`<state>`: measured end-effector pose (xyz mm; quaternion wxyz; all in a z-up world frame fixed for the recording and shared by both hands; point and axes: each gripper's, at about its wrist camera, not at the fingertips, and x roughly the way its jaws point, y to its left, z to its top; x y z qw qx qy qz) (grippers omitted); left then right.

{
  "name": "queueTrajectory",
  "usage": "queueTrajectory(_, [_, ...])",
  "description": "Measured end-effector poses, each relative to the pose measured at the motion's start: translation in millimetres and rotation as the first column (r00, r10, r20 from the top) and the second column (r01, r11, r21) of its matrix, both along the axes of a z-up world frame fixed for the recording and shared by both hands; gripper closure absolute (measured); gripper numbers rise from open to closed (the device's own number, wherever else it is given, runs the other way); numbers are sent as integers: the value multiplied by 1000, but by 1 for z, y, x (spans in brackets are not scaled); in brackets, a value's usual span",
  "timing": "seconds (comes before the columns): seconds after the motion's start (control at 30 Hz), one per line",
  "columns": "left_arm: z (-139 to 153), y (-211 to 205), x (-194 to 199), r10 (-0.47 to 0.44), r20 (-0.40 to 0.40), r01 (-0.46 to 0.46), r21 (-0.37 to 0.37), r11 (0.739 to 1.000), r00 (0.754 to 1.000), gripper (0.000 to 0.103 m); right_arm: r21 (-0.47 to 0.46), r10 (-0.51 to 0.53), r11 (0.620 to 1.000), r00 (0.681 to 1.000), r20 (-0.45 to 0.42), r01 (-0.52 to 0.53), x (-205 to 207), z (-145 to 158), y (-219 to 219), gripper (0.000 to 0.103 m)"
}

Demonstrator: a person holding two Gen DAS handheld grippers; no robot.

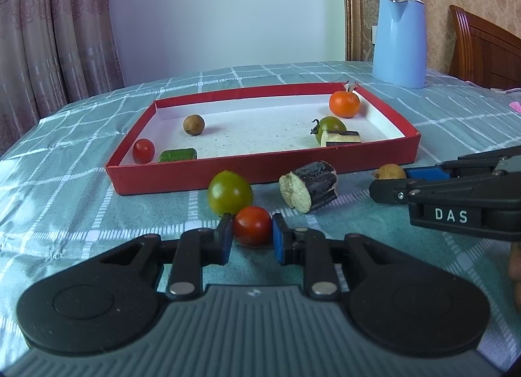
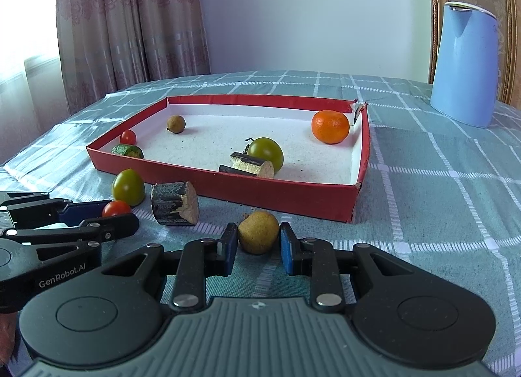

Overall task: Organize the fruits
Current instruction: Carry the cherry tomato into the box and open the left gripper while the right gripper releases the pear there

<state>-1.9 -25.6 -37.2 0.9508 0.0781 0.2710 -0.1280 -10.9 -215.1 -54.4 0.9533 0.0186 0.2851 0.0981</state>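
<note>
The left claw [image 1: 252,235] brackets a small round red cherry tomato [image 1: 252,225] lying on the checked teal cloth of the worktop [image 1: 81,214]. Its blue pads sit at either side of the fruit, but I cannot tell whether they press it yet. The right claw [image 2: 259,243] likewise straddles a small rough yellow-brown longan-like fruit [image 2: 258,236]; a slight gap shows at the left pad, so it looks spread, not pinching.

To do this step well, each claw should close gently on the widest part of its fruit, since both are round and liable to roll or squirt out. Then lift clear of the wall of the shallow red cardboard tray [image 1: 260,172] at 12 o'clock before moving over it.

A round green tomato [image 1: 229,193] touches the red one at its 11 o'clock, and may be nudged. A dark-skinned eggplant chunk [image 1: 309,186] lies near at 1 o'clock.

The tray holds a red cherry tomato [image 1: 143,150] and a green cucumber piece [image 1: 177,155] at its near left. A brown longan [image 1: 193,124] lies behind them. On the right are a green tomato [image 1: 330,126], an eggplant slice [image 1: 340,138] and an orange mandarin [image 1: 344,104].
</note>
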Motion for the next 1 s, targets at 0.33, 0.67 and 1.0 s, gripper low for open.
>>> queueTrajectory(0.33, [26,6,1,-37,42,39,-40,998,998,80,-48,-19,999,994,104,24,-9,18,-3,76])
queueTrajectory(0.67, [42,-5,52,2,65,0,-23,1000,998,80,-76,-67,994,988,140,78,35,44,-13,76])
queueTrajectory(1.0, [34,-11,115,69,-9,-69,-15,998,998,80,-96,-72,992,994,85,81,90,44,-3,76])
